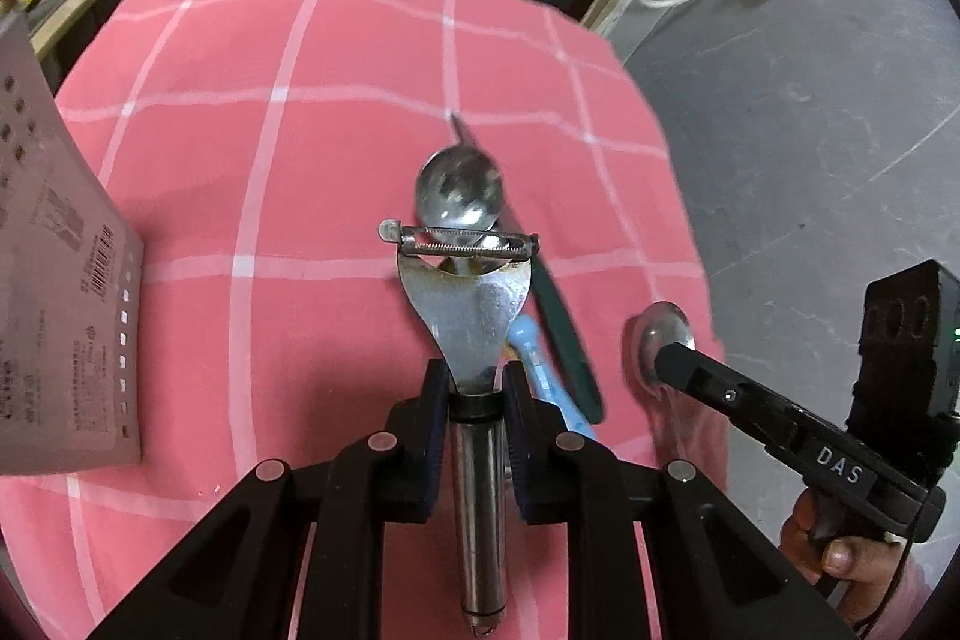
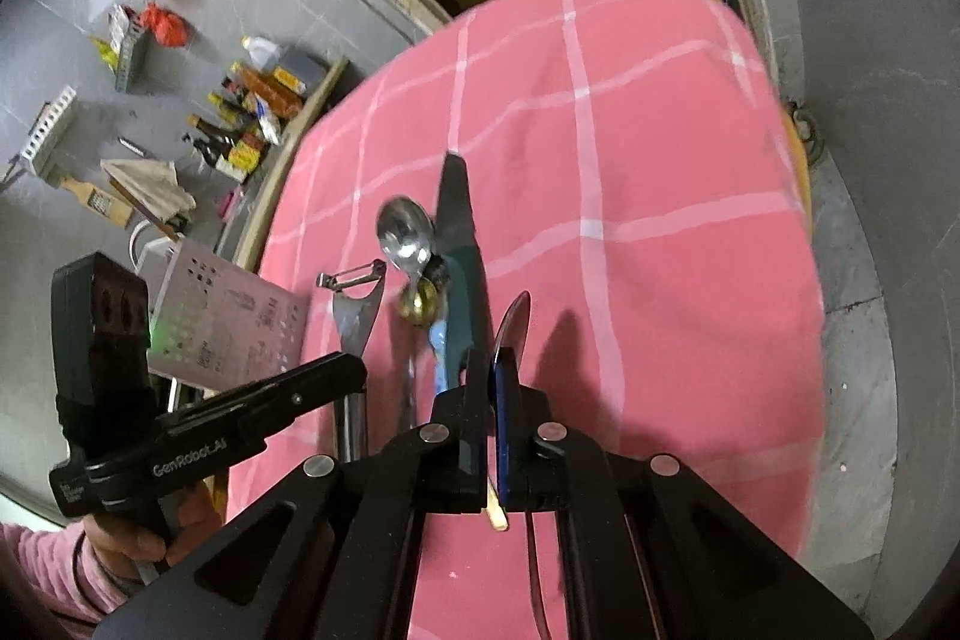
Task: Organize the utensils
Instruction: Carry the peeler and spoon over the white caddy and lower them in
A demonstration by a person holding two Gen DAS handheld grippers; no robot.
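Counter (image 1: 336, 58): a round top under a pink checked cloth, floor clutter visible beyond its far edge.

Box (image 1: 54, 292): a grey perforated carton standing at the counter's left edge in the left wrist view.

Left tool (image 1: 477, 400): closed to a narrow gap on the neck of a steel peeler (image 1: 465, 304), blade pointing toward the far edge, handle running back under the tool.

Right tool (image 2: 493, 382): clamped nearly fully together on a spoon (image 2: 516, 325), which it holds edge-on above the cloth (near the right edge in the left wrist view).

Loose utensils: a second spoon (image 1: 459, 190), a teal-handled knife (image 2: 459, 244) and a light-blue-handled piece (image 1: 543, 370) lie bunched mid-counter, just past the peeler.

Risk: both grips look slim; a smooth steel neck could pivot or slip if a wrist rolls, dropping onto the bunch and scattering it, perhaps over the right edge.
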